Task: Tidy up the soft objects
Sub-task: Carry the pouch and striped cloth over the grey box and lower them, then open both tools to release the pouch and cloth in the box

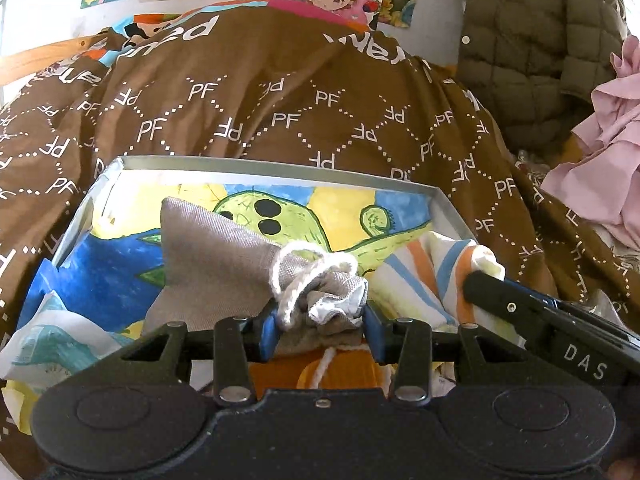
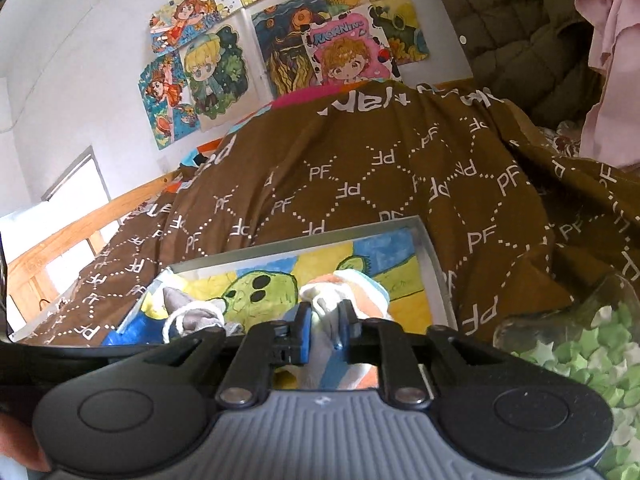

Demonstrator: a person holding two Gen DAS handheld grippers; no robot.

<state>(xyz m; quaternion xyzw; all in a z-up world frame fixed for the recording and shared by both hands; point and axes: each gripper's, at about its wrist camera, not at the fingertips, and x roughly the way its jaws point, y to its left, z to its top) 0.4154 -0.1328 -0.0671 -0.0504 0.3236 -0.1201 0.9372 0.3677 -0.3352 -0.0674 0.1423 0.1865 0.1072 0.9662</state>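
Observation:
A shallow box (image 1: 280,168) with a painted cactus on its floor lies on the bed. In it rests a grey drawstring pouch (image 1: 212,248). My left gripper (image 1: 320,328) is shut on the pouch's gathered neck, and the white cord loops over the left pad. To the right, a white cloth with orange and blue stripes (image 1: 416,280) sits at the box's near right corner. My right gripper (image 1: 480,280) comes in from the right and touches it. In the right wrist view the right gripper (image 2: 325,324) is shut on the striped cloth (image 2: 348,284) over the box (image 2: 434,272), with the pouch (image 2: 192,312) to the left.
A brown blanket with PF print (image 1: 280,100) covers the bed around the box. An olive quilted jacket (image 1: 532,40) and a pink garment (image 1: 600,152) lie at the right. A glass jar of green paper stars (image 2: 580,360) stands close on the right. A teal-and-white cloth (image 1: 60,340) lies near left.

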